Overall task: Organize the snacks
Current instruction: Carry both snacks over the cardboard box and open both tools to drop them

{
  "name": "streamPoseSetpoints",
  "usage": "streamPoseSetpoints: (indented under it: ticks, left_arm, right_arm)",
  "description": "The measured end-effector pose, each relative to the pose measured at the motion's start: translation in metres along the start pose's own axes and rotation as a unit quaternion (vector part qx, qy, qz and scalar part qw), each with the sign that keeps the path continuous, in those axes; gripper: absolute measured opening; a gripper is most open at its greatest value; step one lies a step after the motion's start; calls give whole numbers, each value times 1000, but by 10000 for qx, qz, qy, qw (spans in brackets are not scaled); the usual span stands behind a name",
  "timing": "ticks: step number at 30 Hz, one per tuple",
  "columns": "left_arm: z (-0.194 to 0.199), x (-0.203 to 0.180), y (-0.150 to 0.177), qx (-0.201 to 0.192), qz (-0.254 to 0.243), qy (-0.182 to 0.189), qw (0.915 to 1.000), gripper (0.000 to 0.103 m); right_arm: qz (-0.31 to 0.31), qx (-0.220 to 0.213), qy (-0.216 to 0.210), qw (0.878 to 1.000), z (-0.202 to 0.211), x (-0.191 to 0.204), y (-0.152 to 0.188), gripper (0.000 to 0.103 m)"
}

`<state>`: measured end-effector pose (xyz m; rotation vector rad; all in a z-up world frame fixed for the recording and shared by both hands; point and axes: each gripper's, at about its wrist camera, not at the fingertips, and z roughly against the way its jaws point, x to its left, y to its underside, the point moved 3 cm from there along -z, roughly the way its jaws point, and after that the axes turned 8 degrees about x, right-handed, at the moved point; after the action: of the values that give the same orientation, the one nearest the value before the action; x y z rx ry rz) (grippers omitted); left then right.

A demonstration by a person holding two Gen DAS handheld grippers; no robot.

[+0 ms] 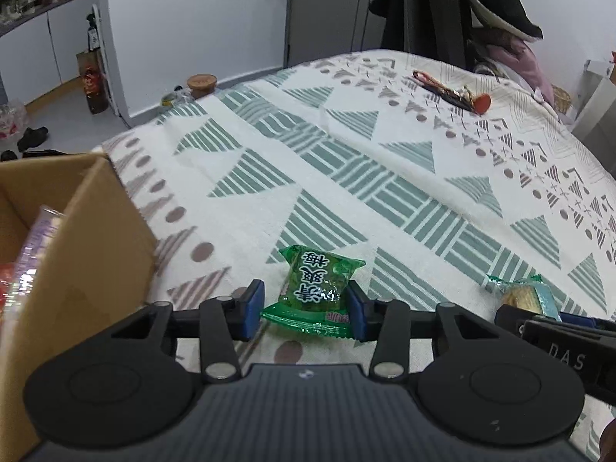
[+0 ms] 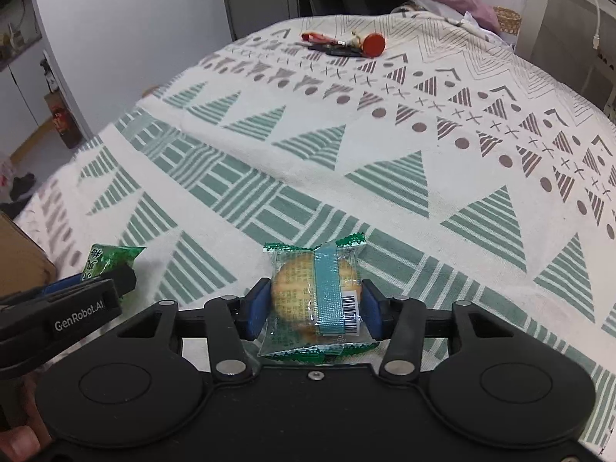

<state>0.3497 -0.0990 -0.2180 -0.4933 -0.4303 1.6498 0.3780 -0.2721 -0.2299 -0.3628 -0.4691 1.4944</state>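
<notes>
- Two hand-held black grippers with blue finger pads work over a bed covered by a cream blanket [image 1: 346,161] patterned with green striped triangles and grey-brown dots.
- In the left wrist view, the left gripper [image 1: 304,308] sits at lower centre, and between its blue pads [image 1: 252,304] lies a small green plastic packet of preserved plum [image 1: 317,288] printed with white characters. The right pad touches the packet; a narrow gap shows by the left pad, so whether the jaws actually pinch it I cannot tell.
- An open brown cardboard box [image 1: 96,238] fills the left edge of that view, with clear-wrapped snacks [image 1: 34,254] showing inside.
- In the right wrist view, the right gripper [image 2: 313,304] is closed on a clear-and-green wrapped round biscuit packet [image 2: 313,296] with a pale blue band and a barcode; both blue pads [image 2: 258,304] press its sides at lower centre.
- The left gripper and its green packet also appear at the lower left of the right wrist view, just beside the box corner.
- Near the far end of the blanket, in the upper centre of the right wrist view, lie a red round-headed item and some dark flat things [image 2: 346,44], too small to identify.
- A fingertip [image 2: 19,446] shows at the bottom left corner.
</notes>
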Motion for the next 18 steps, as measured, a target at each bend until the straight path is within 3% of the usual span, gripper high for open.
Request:
streamPoseSetpoints:
  ticks: [8,18]
  left_arm:
    - [39,0,8,-25,28,58,10000,44]
    - [97,5,16,-132,12,146,9998,44]
  right_arm:
    - [-112,-371,125,9992,28,-6,5,48]
    - [-247,-574,-104,9980,74,-5,11,48]
